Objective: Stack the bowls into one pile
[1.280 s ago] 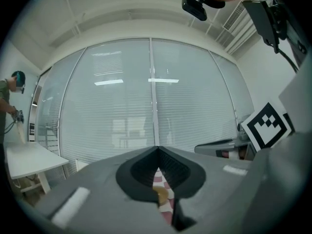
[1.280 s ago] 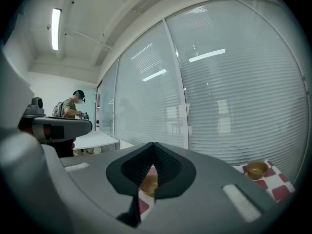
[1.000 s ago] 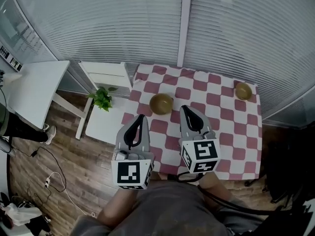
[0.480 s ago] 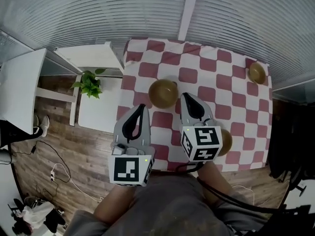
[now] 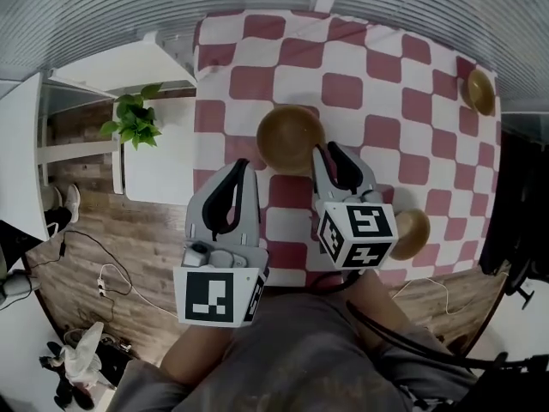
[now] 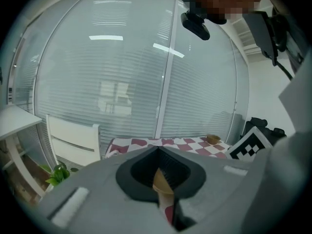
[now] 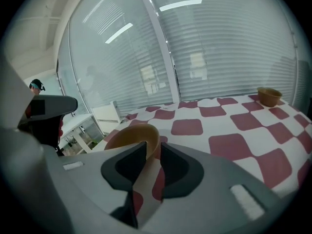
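Note:
Three tan bowls stand apart on the red-and-white checked table (image 5: 343, 88). The large bowl (image 5: 290, 138) is in the middle, a second bowl (image 5: 412, 232) sits at the near right edge beside my right gripper's marker cube, and a small bowl (image 5: 479, 91) is at the far right corner. My right gripper (image 5: 329, 150) has its tips at the large bowl's right rim; its jaws stand a narrow gap apart, with the large bowl (image 7: 132, 136) showing just past them. My left gripper (image 5: 241, 164) is shut and empty, near the table's left edge.
Left of the table are a white bench (image 5: 163, 157) and a potted plant (image 5: 133, 118). Cables (image 5: 103, 277) lie on the wood floor. Window blinds (image 7: 219, 48) rise behind the table. Dark gear (image 5: 519, 204) stands at the right.
The view has tipped further down over the table. Both grippers have come forward, the right one up to the large bowl's rim. The near-right bowl has come into view.

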Demonstrator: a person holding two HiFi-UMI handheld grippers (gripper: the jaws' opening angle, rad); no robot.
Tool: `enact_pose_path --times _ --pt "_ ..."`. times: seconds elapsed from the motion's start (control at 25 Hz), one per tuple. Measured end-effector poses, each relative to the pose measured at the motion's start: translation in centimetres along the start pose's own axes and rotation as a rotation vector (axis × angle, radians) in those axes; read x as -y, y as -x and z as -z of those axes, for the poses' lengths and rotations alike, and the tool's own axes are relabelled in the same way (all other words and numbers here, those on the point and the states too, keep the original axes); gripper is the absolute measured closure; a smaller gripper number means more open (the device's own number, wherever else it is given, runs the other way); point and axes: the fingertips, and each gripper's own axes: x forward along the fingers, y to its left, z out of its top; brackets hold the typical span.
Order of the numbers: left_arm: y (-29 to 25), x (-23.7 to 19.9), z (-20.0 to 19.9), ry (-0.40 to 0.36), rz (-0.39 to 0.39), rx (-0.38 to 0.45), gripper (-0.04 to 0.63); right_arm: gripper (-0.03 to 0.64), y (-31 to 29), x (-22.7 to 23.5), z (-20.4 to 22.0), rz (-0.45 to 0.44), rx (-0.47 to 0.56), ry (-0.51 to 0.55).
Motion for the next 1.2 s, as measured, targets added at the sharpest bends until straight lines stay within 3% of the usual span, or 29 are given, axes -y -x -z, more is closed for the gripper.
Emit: enact_pose_path --times 0.28,0.44,0.72,1.2 --pt "-0.7 -1.0 1.1 0.016 0.006 -0.022 0.595 0.507 -1.5 -0.1 0.3 0.011 -0.005 -0.01" --pt "-0.4 -1.4 0.8 0.015 -0.004 -0.022 0.595 0.55 -1.5 0.0 -0.1 0.019 0.002 -0.02" --pt "0.2 -1.0 0.4 -0.008 0.011 -0.005 0.595 0.577 -0.4 -0.5 -1.1 -0.054 0.06 -0.199" --pt "3.5 5.5 -4.1 -0.073 0.056 0.135 0.595 0.577 8.8 1.1 -6.6 -0.072 0.219 -0.198"
